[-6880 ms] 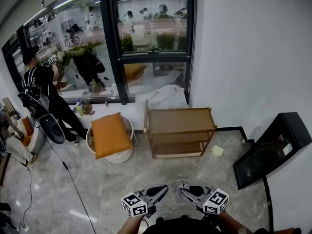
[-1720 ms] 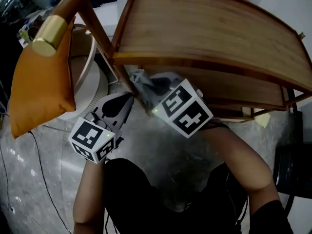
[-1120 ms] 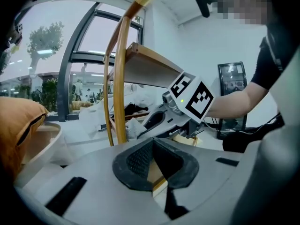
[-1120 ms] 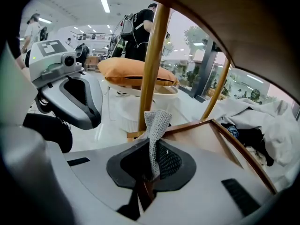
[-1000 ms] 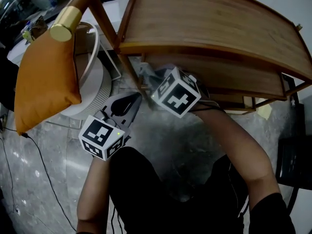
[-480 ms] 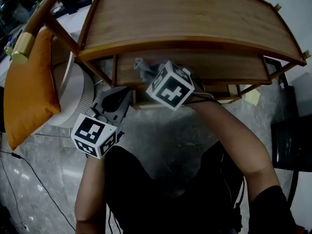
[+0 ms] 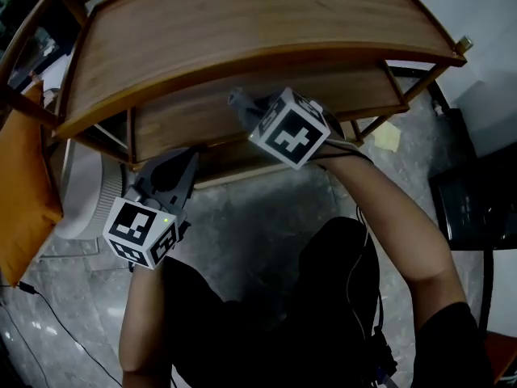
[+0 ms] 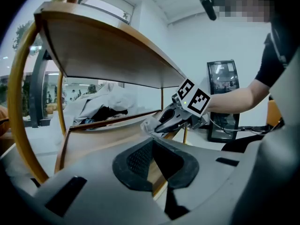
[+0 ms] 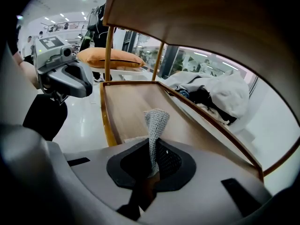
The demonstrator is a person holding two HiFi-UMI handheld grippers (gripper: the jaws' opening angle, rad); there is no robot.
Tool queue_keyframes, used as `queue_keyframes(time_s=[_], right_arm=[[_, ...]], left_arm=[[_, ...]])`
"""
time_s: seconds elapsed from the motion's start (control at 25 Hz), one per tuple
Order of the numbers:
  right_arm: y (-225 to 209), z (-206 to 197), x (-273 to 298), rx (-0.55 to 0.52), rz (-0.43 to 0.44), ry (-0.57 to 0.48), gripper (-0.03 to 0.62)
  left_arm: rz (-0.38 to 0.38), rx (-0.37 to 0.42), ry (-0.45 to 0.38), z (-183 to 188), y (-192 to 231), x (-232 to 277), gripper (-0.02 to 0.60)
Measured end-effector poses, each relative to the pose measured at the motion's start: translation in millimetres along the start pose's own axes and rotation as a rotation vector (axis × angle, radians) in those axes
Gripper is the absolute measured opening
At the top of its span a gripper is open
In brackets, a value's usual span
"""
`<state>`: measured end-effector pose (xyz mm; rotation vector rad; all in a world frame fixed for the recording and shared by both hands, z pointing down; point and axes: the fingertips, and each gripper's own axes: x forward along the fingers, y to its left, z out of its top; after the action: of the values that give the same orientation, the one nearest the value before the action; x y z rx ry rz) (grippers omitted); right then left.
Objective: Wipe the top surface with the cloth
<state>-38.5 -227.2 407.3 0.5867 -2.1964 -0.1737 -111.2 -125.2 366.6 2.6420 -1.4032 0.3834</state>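
The right gripper (image 7: 242, 105) pinched the cloth (image 9: 156, 121) over the middle shelf's (image 9: 133, 109) front edge. The left gripper (image 7: 182, 162) sat narrowed, empty.

Cloth (image 9: 154, 125) in R tongs (image 9: 153, 165), under top shelf (image 7: 242, 23); cushion (image 7: 20, 200) left
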Motion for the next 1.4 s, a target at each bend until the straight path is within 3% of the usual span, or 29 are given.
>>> queue_keyframes(time_s=[0.12, 0.24, 0.48, 0.68, 1.08, 1.4], right_arm=[[-5, -8, -11, -0.035, -0.007, -0.001, 0.034], [-21, -26, -21, -0.065, -0.051, 0.064, 0.034], [-68, -83, -54, -0.018, -0.116, 0.169, 0.034], [-117, -138, -92, 0.05, -0.218, 0.248, 0.034], [-170, -200, -143, 0.193, -0.346, 0.258, 0.034], [-198, -231, -173, 0.177, -0.46, 0.305, 0.034]], left_arm=[[-0.027, 0.019, 0.005, 5, -16, 14, 0.011], [-0.046, 0.033, 0.002, 11, -26, 22, 0.011], [-0.062, 0.046, -0.007, 17, -34, 30, 0.011], [-0.086, 0.058, -0.018, 20, -45, 34, 0.011], [-0.123, 0.086, -0.02, 27, -59, 44, 0.011], [-0.111, 0.096, -0.029, 31, -55, 36, 0.011]])
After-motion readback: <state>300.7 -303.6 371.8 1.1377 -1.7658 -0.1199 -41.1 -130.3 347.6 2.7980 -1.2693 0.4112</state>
